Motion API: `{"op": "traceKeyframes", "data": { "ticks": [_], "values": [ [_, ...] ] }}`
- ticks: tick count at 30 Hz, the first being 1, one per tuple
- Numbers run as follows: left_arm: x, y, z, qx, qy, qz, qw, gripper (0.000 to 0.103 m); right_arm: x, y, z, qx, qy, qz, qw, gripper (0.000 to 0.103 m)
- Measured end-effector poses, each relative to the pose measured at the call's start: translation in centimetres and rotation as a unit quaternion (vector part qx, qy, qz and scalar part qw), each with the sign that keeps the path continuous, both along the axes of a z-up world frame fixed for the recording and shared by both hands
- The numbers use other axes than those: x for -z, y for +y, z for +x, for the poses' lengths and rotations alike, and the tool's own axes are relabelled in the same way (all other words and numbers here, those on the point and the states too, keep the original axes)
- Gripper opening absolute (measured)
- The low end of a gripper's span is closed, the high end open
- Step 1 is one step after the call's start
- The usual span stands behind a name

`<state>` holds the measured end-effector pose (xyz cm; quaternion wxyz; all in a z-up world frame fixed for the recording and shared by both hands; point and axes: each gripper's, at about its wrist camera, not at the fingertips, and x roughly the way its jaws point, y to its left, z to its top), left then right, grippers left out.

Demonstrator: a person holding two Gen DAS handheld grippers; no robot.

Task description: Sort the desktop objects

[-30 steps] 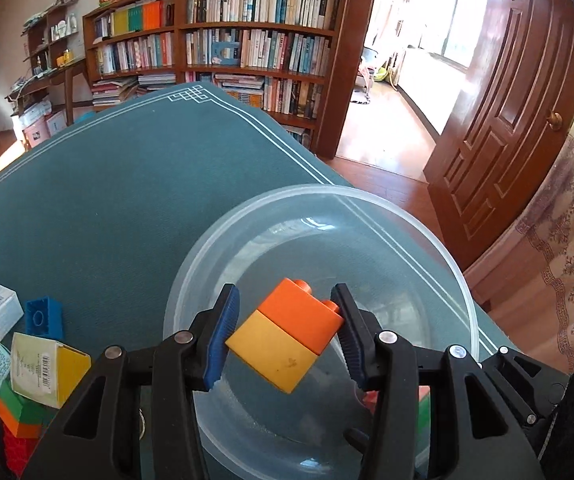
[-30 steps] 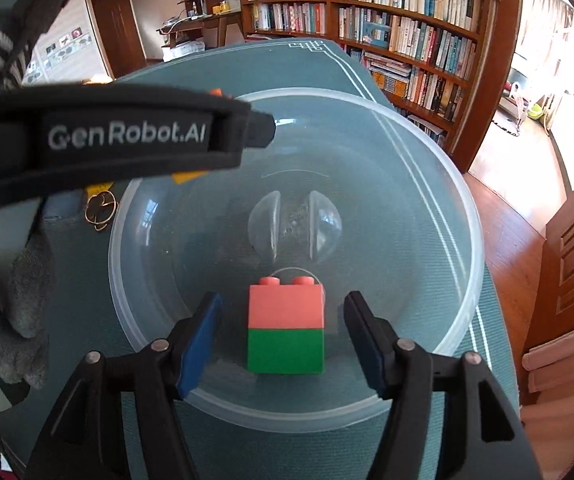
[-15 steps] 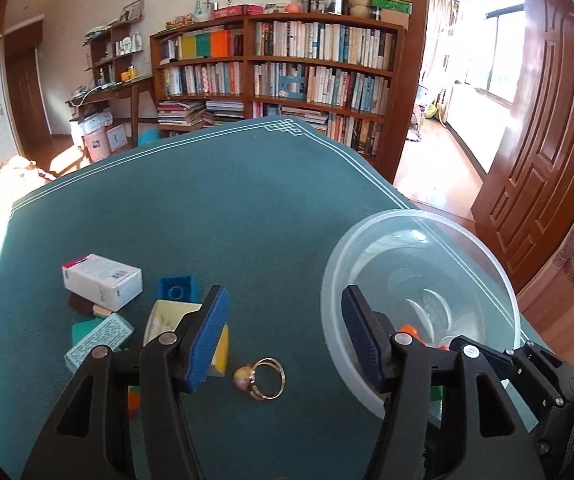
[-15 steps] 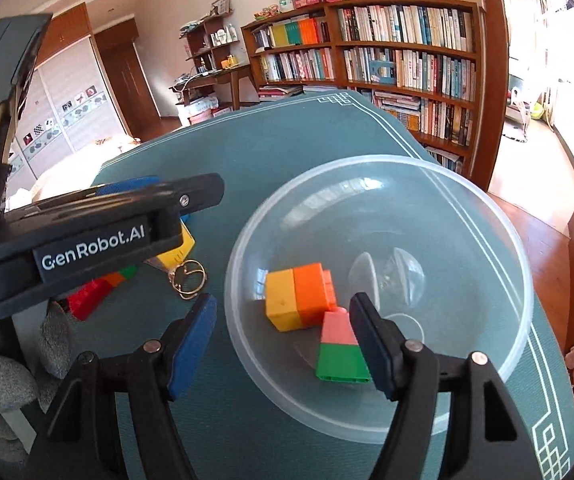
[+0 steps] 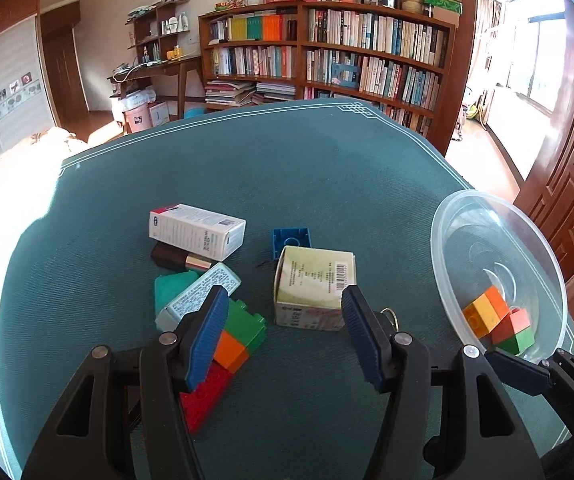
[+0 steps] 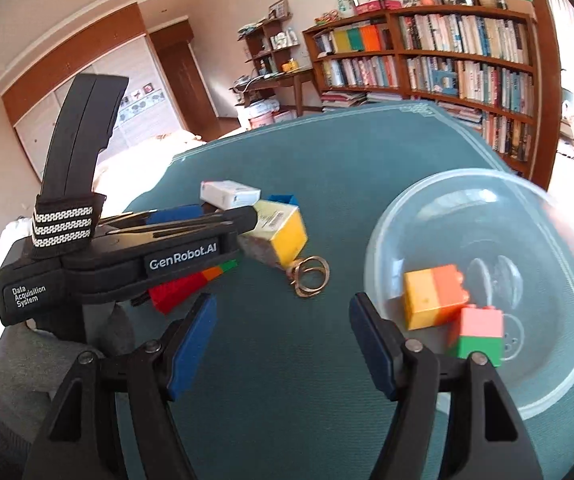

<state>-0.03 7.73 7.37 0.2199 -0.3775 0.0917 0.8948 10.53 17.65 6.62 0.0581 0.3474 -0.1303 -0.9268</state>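
A clear plastic bowl (image 5: 487, 216) (image 6: 399, 228) stands on the green table at the right. It holds a yellow-orange block (image 5: 485, 310) (image 6: 433, 296) and a pink-green block (image 5: 515, 330) (image 6: 479, 336). My left gripper (image 5: 283, 336) is open and empty above a green-orange-red block stack (image 5: 231, 344) and a yellow-sided carton (image 5: 313, 280). My right gripper (image 6: 283, 344) is open and empty over bare cloth left of the bowl. The left gripper's body (image 6: 119, 256) shows in the right wrist view.
A white box (image 5: 197, 230), a dark lipstick tube (image 5: 179, 260), a teal box (image 5: 197, 294), a blue block (image 5: 291, 240) and a gold ring (image 6: 309, 276) lie mid-table. The table edge runs just right of the bowl. A bookcase stands behind.
The left gripper let the yellow-orange block fall into the bowl and swung left over the clutter. The right gripper drew back left, away from the bowl, leaving the pink-green block there.
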Motion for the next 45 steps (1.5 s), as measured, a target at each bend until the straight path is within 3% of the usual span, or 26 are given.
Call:
{"op": "traceKeyframes", "data": {
  "ticks": [9,18,31,34,37,45],
  "values": [
    [2.0,-5.9,-0.2,-0.045,-0.025,0.008,0.9987,0.060,3.5,0.0,-2.7,0.024,-0.072,0.012,0.997,0.073],
    [3.5,-7.4,-0.6,-0.056,-0.027,-0.014,0.9979,0.059,3.5,-0.3,-3.8,0.042,-0.070,0.053,0.995,0.073],
    [3.6,-8.0,-1.0,-0.058,-0.036,0.005,0.9976,0.058,3.2,-0.2,-4.7,0.047,-0.059,0.050,0.996,0.073],
    [3.6,-8.3,-0.8,-0.048,-0.044,0.020,0.9977,0.046,3.1,0.0,-5.5,0.050,-0.062,0.054,0.995,0.073],
    [3.6,-8.5,-0.7,-0.044,-0.045,0.022,0.9978,0.040,3.3,-0.2,-6.1,0.052,-0.068,0.064,0.994,0.072],
    [3.5,-8.3,-0.7,-0.034,-0.042,0.013,0.9985,0.039,3.5,-0.3,-6.5,0.058,-0.069,0.075,0.993,0.072]
  ]
}}
